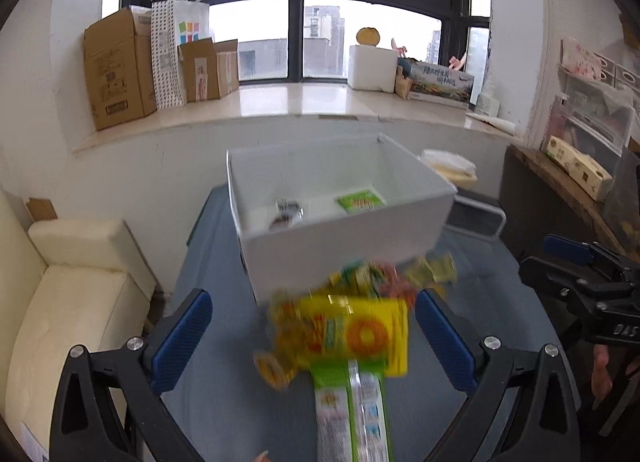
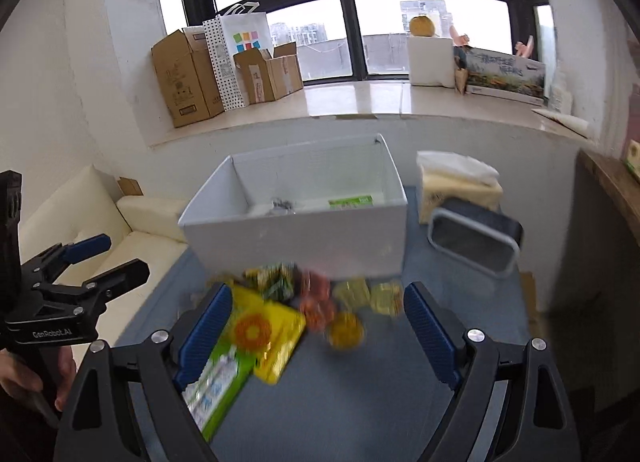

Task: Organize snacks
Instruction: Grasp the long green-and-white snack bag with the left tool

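Note:
A white open box [image 1: 344, 250] [image 2: 296, 238] stands on the blue table; a green packet [image 1: 359, 200] [image 2: 350, 202] and a small dark-and-white packet [image 1: 286, 214] lie inside. In front of it lies a pile of snacks: a yellow bag [image 1: 352, 336] [image 2: 266, 336], a green pack [image 1: 350, 414] [image 2: 218, 382], and several small wrapped sweets [image 1: 400, 278] [image 2: 344, 302]. My left gripper [image 1: 314, 338] is open, its fingers either side of the yellow bag. My right gripper [image 2: 318, 336] is open above the pile.
A dark container with a white rim [image 2: 474, 240] and a tissue pack [image 2: 456, 178] stand right of the box. A cream sofa [image 1: 68, 302] is at the left. Cardboard boxes [image 1: 118, 66] line the windowsill. A wooden shelf [image 1: 560, 182] is at the right.

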### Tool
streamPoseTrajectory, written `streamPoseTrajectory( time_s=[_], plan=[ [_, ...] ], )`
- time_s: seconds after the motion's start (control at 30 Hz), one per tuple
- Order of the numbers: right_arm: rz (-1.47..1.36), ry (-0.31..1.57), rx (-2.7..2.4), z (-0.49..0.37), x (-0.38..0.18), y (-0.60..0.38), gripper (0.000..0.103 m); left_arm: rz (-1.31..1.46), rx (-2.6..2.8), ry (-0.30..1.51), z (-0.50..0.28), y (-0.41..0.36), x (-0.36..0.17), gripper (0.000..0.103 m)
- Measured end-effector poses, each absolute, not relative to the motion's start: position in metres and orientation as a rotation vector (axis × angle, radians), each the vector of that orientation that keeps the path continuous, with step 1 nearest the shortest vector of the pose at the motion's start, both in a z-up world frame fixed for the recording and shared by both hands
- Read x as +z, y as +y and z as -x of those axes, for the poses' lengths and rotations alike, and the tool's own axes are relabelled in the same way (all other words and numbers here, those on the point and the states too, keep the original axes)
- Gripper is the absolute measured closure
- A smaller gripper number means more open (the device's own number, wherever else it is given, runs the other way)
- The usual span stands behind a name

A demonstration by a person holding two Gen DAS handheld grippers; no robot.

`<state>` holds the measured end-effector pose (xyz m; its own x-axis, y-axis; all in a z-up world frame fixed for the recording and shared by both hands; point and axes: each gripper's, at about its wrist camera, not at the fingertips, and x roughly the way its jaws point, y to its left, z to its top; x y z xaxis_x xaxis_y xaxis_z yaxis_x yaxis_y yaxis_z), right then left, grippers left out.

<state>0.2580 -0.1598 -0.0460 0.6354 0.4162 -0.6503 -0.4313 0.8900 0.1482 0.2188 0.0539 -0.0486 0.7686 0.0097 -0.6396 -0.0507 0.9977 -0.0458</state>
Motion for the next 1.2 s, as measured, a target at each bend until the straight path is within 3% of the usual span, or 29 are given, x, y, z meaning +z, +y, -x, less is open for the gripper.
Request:
streamPoseTrajectory(
  time_s=[0.17,0.47,0.9,0.97,1.03,1.07,1.2],
  plan=[
    [-0.029,0.748,0.468,-0.215,-0.061,-0.172,0.002,0.042,0.015,0.783,-0.201,0.037,-0.084,0.000],
    [-0.129,0.811,0.445,-0.195,-0.088,-0.191,0.000,-0.007,0.025,0.914,-0.198,0.018,-0.141,0.000],
    [-0.089,0.781,0.462,-0.183,-0.083,-0.186,0.000,-0.031,0.059,0.994,-0.213,0.016,-0.187,0.000],
    [-0.081,0.792,0.468,-0.184,-0.084,-0.185,0.000,0.005,0.056,0.998,-0.214,0.020,-0.188,0.005],
    [-0.069,0.796,0.468,-0.183,-0.086,-0.183,0.000,0.040,0.036,0.996,-0.212,0.023,-0.185,0.027],
    [-0.061,0.797,0.468,-0.183,-0.086,-0.182,0.000,0.031,0.032,0.990,-0.211,0.021,-0.182,0.033],
    [-0.028,0.811,0.478,-0.184,-0.092,-0.175,0.000,0.040,0.031,0.977,-0.204,0.025,-0.170,0.039]
  ],
)
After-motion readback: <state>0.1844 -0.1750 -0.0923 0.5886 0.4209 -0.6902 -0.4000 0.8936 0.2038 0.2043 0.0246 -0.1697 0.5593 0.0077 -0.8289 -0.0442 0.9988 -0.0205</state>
